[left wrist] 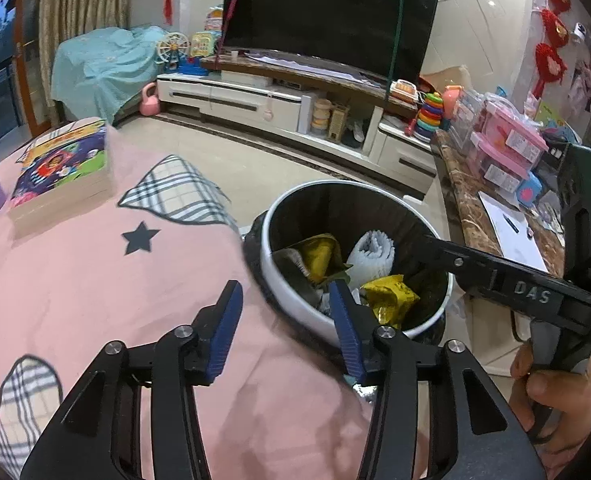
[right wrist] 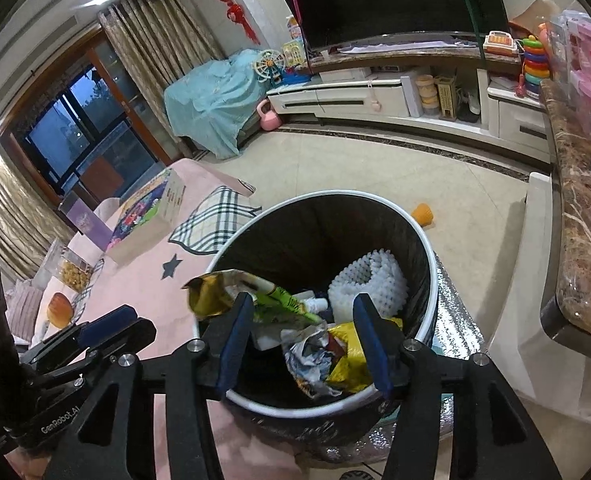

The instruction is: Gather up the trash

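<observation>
1. Nearest, the left gripper (left wrist: 283, 308) hangs over the pink cloth (left wrist: 95, 280) at the table's edge, its two ribbed blue pads spread apart with nothing between them.
2. The right gripper (right wrist: 301, 316) hangs over the bin (right wrist: 425, 248), pads also spread; the trash lies below the gap, not pinched. A hand (left wrist: 551, 392), partly cut off at the frame edge, grips its handle.
3. The bin is round, white-rimmed, dark inside, just right of the table. It stands on a crinkled silver mat (right wrist: 455, 320), mostly hidden.
4. Inside it I count two yellow foil wrappers (left wrist: 389, 300), one white bumpy foam roll (right wrist: 369, 284), one green-printed wrapper (right wrist: 279, 300) and crumpled scraps that are hard to separate.
5. Farther left on the cloth: one thick book (left wrist: 61, 168), one bread roll (right wrist: 59, 308).
6. On the floor beyond, one small orange cup (right wrist: 422, 214).
7. Far off, a dark TV (left wrist: 327, 12), its top cut off.
</observation>
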`<state>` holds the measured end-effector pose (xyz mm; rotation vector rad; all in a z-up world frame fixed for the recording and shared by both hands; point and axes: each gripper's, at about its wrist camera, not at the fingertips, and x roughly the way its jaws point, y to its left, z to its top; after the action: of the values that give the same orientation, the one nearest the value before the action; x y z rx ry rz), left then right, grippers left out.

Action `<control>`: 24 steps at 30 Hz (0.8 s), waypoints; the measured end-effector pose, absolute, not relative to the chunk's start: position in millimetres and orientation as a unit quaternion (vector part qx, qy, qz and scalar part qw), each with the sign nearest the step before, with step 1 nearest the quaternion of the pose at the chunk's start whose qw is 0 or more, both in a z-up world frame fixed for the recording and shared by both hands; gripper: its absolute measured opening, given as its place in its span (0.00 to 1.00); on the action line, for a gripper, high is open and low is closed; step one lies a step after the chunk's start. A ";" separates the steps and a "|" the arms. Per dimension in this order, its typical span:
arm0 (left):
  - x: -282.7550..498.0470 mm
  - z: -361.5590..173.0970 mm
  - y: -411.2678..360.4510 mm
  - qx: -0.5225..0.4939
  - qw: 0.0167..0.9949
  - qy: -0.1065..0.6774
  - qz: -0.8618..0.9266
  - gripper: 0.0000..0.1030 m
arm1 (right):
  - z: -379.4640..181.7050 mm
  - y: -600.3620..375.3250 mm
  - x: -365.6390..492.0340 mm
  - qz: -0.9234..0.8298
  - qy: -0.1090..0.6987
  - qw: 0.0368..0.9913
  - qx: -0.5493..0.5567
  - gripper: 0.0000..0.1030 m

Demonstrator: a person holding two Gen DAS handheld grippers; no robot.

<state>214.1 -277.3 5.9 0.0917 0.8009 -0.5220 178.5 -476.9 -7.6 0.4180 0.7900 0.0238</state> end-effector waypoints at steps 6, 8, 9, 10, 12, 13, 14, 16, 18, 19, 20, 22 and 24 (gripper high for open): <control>192.2 4.9 -252.2 0.019 0.891 0.381 -0.245 0.52 | 1.8 -464.7 152.9 0.009 0.354 0.910 0.214 0.70; 183.3 3.9 -242.6 0.009 0.894 0.379 -0.239 0.54 | 4.1 -460.3 142.8 0.004 0.343 0.913 0.220 0.78; 179.8 3.5 -238.5 0.004 0.895 0.378 -0.237 0.55 | 5.1 -457.6 137.1 0.001 0.338 0.915 0.222 0.79; 174.3 2.9 -232.2 -0.003 0.896 0.377 -0.234 0.57 | 6.0 -454.2 131.2 -0.001 0.332 0.916 0.224 0.80; 166.1 2.8 -224.2 -0.010 0.898 0.375 -0.230 0.58 | 7.8 -448.6 121.7 -0.004 0.322 0.919 0.226 0.82; 162.7 2.5 -220.2 -0.012 0.899 0.373 -0.229 0.59 | 8.2 -445.0 115.6 -0.005 0.317 0.921 0.228 0.84; 158.1 2.7 -215.8 -0.014 0.900 0.371 -0.227 0.60 | 8.8 -442.8 111.2 -0.006 0.313 0.921 0.230 0.87; 148.9 3.8 -208.0 -0.016 0.905 0.364 -0.221 0.62 | 9.2 -437.6 101.7 -0.009 0.304 0.923 0.234 0.88; 140.0 5.1 -199.8 -0.021 0.909 0.356 -0.216 0.67 | 9.6 -433.1 92.7 -0.013 0.296 0.925 0.238 0.88; 135.2 5.6 -195.7 -0.023 0.912 0.351 -0.211 0.70 | 9.7 -430.5 87.2 -0.015 0.291 0.926 0.240 0.88; 130.7 5.8 -191.6 -0.023 0.915 0.346 -0.207 0.72 | 9.7 -428.7 82.8 -0.017 0.288 0.927 0.241 0.90; 120.4 6.2 -184.3 -0.023 0.919 0.337 -0.201 0.73 | 9.1 -423.2 72.3 -0.023 0.278 0.929 0.243 0.93; 112.1 6.1 -179.2 -0.023 0.922 0.332 -0.198 0.74 | 8.1 -416.7 62.9 -0.028 0.269 0.932 0.242 0.94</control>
<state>112.1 -179.2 6.1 -0.0481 0.6827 -0.4076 62.9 -416.7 8.1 0.4954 0.5514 -0.0581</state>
